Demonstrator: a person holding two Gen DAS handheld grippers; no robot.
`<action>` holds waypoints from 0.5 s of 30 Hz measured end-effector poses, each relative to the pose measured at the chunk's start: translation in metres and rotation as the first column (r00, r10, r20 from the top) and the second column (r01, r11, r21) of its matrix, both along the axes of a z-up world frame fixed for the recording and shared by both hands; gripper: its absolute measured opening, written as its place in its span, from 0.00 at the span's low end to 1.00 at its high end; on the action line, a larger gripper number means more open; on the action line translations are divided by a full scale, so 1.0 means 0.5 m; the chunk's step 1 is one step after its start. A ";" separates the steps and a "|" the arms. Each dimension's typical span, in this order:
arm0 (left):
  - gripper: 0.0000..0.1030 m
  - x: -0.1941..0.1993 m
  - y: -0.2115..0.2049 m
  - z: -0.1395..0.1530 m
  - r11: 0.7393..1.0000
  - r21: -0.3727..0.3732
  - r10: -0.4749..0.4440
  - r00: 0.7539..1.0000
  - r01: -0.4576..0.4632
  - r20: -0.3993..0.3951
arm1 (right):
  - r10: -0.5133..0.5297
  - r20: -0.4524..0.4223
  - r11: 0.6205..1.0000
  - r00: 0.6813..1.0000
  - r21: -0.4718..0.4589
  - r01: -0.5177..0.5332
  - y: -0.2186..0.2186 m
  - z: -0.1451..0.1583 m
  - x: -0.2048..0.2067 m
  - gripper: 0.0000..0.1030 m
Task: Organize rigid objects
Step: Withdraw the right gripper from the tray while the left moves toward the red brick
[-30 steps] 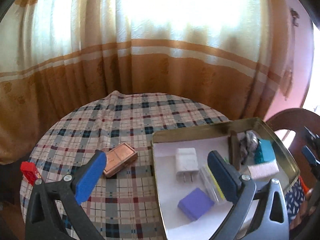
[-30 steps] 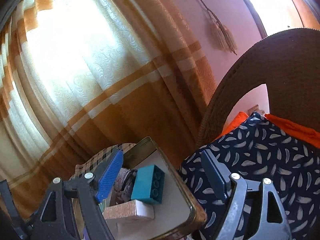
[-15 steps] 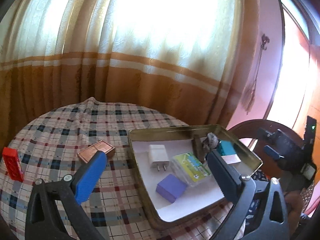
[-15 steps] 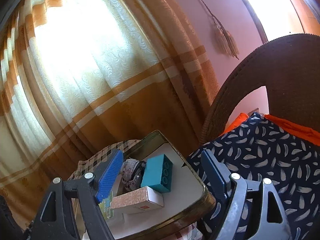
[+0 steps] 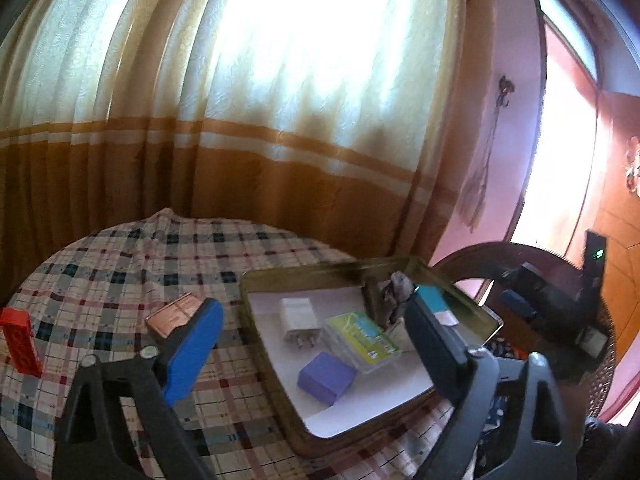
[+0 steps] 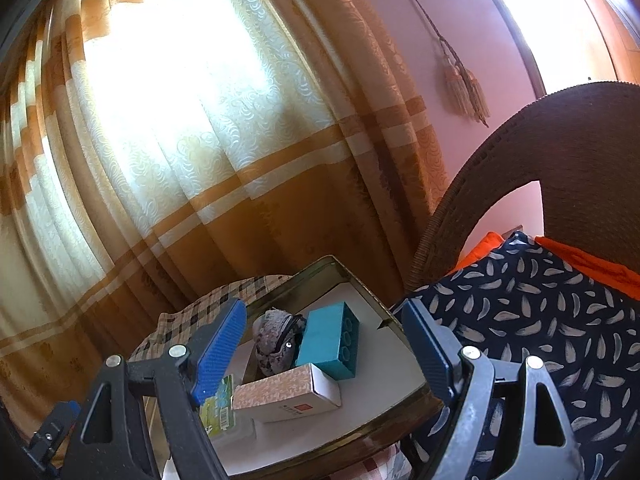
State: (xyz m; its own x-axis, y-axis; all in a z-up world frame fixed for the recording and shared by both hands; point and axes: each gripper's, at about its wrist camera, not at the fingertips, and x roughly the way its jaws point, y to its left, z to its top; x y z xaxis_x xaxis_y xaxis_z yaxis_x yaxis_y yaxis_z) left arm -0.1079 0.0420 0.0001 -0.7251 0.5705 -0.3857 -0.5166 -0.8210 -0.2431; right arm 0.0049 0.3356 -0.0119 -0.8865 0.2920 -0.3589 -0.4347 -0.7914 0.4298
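Left claw [image 5: 316,344] released, jaws just narrowing a little, nothing pressed between them, hanging over the near part of the desk [image 5: 120,264]. Right claw [image 6: 320,344] released too, empty, hanging at the tray's right end. On the desk's right side, a metal tray [image 5: 256,320] holding a white charger [image 5: 298,318], a clear case with a green label [image 5: 362,338], a purple block [image 5: 326,378], a teal brick [image 6: 330,340], a pink-topped box [image 6: 286,394]. Left of the tray, a copper-coloured tin [image 5: 174,316]. At the desk's left edge, a red brick [image 5: 18,340].
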 end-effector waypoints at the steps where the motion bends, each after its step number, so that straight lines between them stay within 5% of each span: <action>1: 0.89 -0.001 0.002 -0.003 1.000 -0.009 0.007 1.000 -0.007 0.002 | -0.005 0.000 1.000 1.000 0.000 0.005 0.001 0.000 0.000 0.79; 15: 0.91 -0.001 -0.001 -0.006 0.999 -0.028 0.026 1.000 -0.026 0.012 | 0.016 0.021 1.000 1.000 0.025 -0.016 -0.010 -0.003 -0.004 0.79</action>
